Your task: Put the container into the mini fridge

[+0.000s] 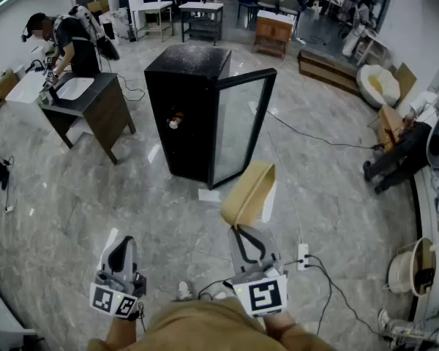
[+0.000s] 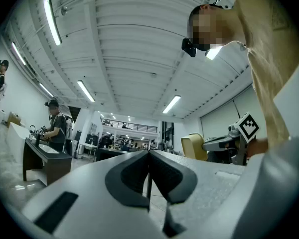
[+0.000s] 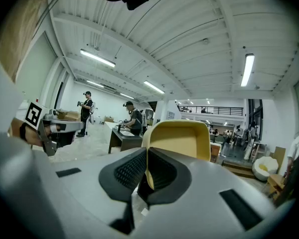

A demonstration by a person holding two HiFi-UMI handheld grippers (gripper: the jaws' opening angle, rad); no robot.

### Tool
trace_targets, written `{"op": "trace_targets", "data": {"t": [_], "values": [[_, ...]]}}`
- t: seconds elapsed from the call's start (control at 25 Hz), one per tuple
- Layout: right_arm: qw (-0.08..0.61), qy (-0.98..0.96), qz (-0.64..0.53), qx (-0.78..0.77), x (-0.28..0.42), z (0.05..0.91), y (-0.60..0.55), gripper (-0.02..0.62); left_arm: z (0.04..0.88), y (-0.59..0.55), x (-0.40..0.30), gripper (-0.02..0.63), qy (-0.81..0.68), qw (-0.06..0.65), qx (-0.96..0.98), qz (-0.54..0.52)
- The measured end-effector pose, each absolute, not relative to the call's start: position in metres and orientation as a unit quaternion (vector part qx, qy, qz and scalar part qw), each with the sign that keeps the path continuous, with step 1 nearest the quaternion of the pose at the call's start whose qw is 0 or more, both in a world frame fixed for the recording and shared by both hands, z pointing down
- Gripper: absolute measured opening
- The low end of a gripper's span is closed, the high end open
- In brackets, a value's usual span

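A black mini fridge [image 1: 186, 108] stands on the marble floor ahead, its glass door [image 1: 238, 126] swung open to the right. My right gripper [image 1: 247, 238] is shut on the rim of a yellow container [image 1: 249, 192], held tilted in the air short of the door. In the right gripper view the jaws [image 3: 145, 156] pinch the container's wall [image 3: 182, 138]. My left gripper [image 1: 121, 258] hangs low at the left, shut and with nothing in it [image 2: 149, 156]. From the left gripper view the container [image 2: 194, 147] shows off to the right.
A dark table with a sink [image 1: 88, 101] stands left of the fridge, with a person [image 1: 66, 42] working at it. A power strip and cables [image 1: 304, 254] lie on the floor at the right. A white sheet [image 1: 208, 194] lies below the fridge door. A bucket [image 1: 406, 265] sits far right.
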State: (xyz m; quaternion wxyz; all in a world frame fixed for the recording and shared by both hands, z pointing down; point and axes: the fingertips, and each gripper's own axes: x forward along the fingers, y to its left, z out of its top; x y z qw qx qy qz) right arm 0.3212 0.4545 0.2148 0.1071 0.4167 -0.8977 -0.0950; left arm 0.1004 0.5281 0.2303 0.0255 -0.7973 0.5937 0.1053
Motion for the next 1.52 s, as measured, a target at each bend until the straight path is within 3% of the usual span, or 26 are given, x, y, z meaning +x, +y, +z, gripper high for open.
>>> {"op": "trace_targets", "data": {"t": [0.84, 1.52], "values": [[0.089, -0.903, -0.071, 0.414, 0.283, 0.21, 0.446, 0.006, 0.239, 0.512, 0.069, 0.002, 0.576, 0.003, -0.809, 0.114], [0.092, -0.891, -0.078, 0.438, 0.163, 0.202, 0.44, 0.006, 0.248, 0.482, -0.035, 0.002, 0.535, -0.001, -0.836, 0.119]]}}
